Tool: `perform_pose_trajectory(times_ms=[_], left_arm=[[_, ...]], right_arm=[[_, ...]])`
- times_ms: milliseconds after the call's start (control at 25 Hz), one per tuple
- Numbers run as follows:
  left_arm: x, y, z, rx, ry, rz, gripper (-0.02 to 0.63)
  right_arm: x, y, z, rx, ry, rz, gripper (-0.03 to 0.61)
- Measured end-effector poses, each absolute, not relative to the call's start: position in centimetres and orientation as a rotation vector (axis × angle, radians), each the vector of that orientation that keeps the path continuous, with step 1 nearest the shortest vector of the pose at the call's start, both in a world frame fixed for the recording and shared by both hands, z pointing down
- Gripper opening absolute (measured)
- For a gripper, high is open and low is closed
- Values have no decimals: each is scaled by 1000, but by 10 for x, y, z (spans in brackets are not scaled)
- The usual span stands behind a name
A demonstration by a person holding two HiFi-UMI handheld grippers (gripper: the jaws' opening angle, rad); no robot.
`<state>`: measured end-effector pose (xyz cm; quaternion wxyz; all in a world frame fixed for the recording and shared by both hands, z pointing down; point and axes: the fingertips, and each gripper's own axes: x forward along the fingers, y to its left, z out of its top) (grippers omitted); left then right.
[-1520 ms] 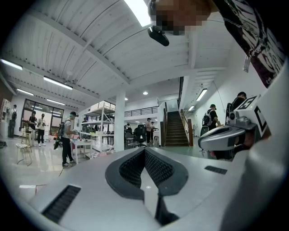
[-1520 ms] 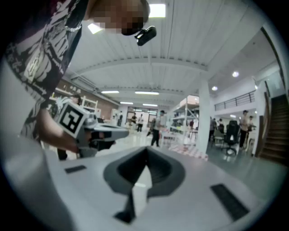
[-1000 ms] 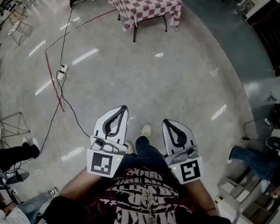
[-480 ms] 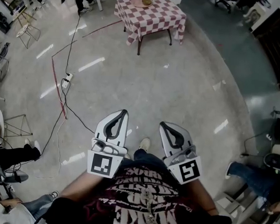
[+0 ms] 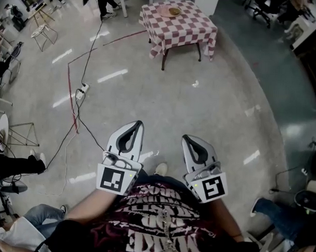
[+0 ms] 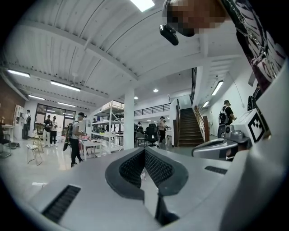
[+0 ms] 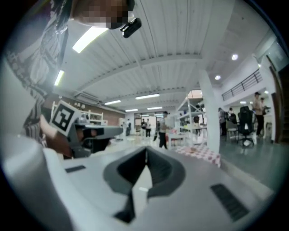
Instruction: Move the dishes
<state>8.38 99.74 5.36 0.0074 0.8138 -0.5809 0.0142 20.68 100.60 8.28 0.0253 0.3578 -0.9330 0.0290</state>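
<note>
Far left: power strip (image 5: 82, 87) and cables (image 5: 70, 112) trail across the floor (image 5: 215, 114). That's a trip or snag risk if we drift that way. Left gripper (image 5: 139, 123): jaws fully together, nothing in them, pointing level. Dishes (image 5: 170, 11) sit near the far edge of the checkered table (image 5: 187, 33), well ahead of us, with neither gripper anywhere near. Too small to tell whether it's a plate plus a bowl. Right gripper (image 5: 185, 138): also closed tight and empty. Main risks as we judge them: going in with closed tips would shove the dishes off that far edge, and catching the loose cloth would drag everything with it. Far right: someone's leg (image 5: 274, 212) sits close to our side, so a wide swing could clip it.
</note>
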Motion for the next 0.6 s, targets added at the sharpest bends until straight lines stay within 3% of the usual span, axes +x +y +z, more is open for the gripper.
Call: perform_pose_trajectory(times_ms=[600], left_arm=[[112, 983, 54, 2583, -1799, 153, 26]], right_arm=[[260, 984, 82, 1302, -2859, 155, 34]])
